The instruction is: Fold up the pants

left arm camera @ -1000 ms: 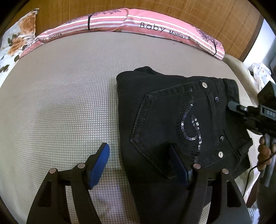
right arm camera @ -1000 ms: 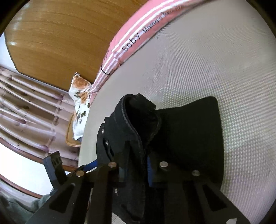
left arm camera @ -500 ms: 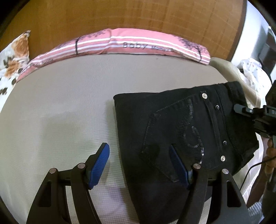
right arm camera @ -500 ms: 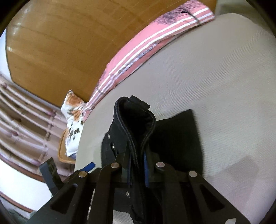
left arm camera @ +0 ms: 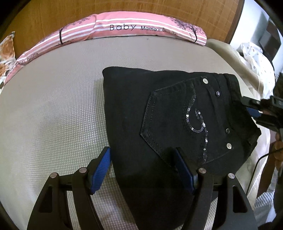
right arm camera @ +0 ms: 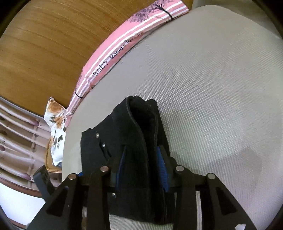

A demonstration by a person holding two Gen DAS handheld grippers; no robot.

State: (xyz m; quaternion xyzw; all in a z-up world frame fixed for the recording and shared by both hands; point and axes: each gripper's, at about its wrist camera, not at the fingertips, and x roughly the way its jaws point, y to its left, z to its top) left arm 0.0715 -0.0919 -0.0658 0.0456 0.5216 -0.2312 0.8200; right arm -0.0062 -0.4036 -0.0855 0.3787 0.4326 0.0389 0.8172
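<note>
Black pants point(left arm camera: 169, 123), folded, lie on the grey mattress point(left arm camera: 53, 106), back pocket with a sequin swirl facing up. My left gripper point(left arm camera: 142, 168) is open. Its left finger is over the mattress and its right finger is over the cloth, straddling the near left edge of the pants. My right gripper point(right arm camera: 141, 168) is shut on the waistband end of the pants point(right arm camera: 139, 141), a thick fold of cloth between the blue pads. It also shows in the left wrist view point(left arm camera: 254, 108) at the right edge of the pants.
A pink striped pillow point(left arm camera: 123, 30) lies along the wooden headboard point(left arm camera: 123, 8). A floral pillow point(left arm camera: 7, 53) is at the far left. The mattress edge point(left arm camera: 228, 54) runs close behind the pants on the right, with white cloth point(left arm camera: 254, 58) beyond.
The right gripper's jaws have widened a little around the waistband. The pants sit flatter on the mattress. The left gripper stays open over the near edge.
</note>
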